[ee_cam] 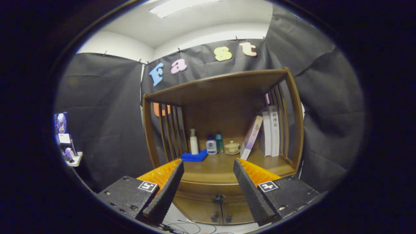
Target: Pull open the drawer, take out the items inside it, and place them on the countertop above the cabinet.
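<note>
We see dark Chinese characters running down the spine of a white book on the countertop, too small to read surely. Square black-and-white markers flank the gripper, whose fingers stand apart, holding nothing.

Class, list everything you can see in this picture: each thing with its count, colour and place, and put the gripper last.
Cabinet: one, brown wood, ahead of the fingers.
Drawer: one, brown, shut, under the countertop.
Pump bottle: one, white, on the countertop.
Cloth: one, blue, beside the pump bottle.
Small bottles: two, white-and-blue and teal, mid-countertop.
Lidded cup: one, cream, right of the bottles.
Books: several, mostly white, at the right slats; one leans.
Gripper: one, fingers apart, holding nothing.
</note>
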Demonstrator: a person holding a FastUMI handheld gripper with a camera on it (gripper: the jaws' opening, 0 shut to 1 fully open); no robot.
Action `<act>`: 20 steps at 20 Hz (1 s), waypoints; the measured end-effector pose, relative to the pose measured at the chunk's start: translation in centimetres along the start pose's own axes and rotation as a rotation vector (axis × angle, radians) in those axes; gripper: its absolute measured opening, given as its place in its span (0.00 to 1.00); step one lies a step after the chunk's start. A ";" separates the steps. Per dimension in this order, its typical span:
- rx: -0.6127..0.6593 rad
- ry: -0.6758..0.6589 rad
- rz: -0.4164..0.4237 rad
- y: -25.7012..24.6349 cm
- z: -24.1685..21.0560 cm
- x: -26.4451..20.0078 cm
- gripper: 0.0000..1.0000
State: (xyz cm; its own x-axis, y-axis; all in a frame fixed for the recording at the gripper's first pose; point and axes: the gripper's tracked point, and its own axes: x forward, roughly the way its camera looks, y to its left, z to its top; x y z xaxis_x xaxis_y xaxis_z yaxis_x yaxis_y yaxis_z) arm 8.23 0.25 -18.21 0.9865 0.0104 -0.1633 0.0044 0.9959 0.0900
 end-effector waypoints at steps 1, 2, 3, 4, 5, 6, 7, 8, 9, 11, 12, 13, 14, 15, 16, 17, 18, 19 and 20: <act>0.014 0.012 0.001 -0.4 -1.4 0.9 0.98; 0.018 0.026 -0.005 -0.7 -2.4 1.7 0.98; 0.013 0.042 -0.014 -1.1 -3.9 2.6 0.98; 0.004 0.057 -0.023 -1.4 -5.0 3.2 0.98; -0.014 0.066 -0.030 -1.6 -6.2 3.9 0.97; -0.037 0.079 -0.040 -1.9 -7.4 4.6 0.97; -0.057 0.090 -0.050 -2.2 -8.6 5.3 0.97; -0.073 0.108 -0.061 -2.5 -10.0 5.9 0.97; -0.082 0.127 -0.067 -2.7 -11.2 6.5 0.97; -0.088 0.169 -0.080 -3.1 -13.7 7.7 0.97; -0.087 0.185 -0.088 -3.5 -14.6 8.3 0.97; -0.085 0.198 -0.096 -3.7 -15.3 8.9 0.98; -0.084 0.208 -0.105 -4.0 -16.0 9.4 0.97; -0.087 0.222 -0.111 -4.2 -16.8 9.9 0.96; -0.094 0.231 -0.119 -4.5 -17.4 10.4 0.94; -0.108 0.235 -0.128 -4.8 -18.0 10.8 0.92; -0.122 0.236 -0.138 -5.2 -18.5 11.2 0.90; -0.134 0.237 -0.144 -5.2 -18.9 11.4 0.86; -0.150 0.240 -0.155 -5.3 -19.3 11.7 0.85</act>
State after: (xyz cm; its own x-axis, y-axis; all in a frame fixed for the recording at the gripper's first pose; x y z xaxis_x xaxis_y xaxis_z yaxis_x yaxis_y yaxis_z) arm 16.62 -3.19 -39.60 0.9089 -0.1399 -0.3928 0.1101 0.9891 -0.0973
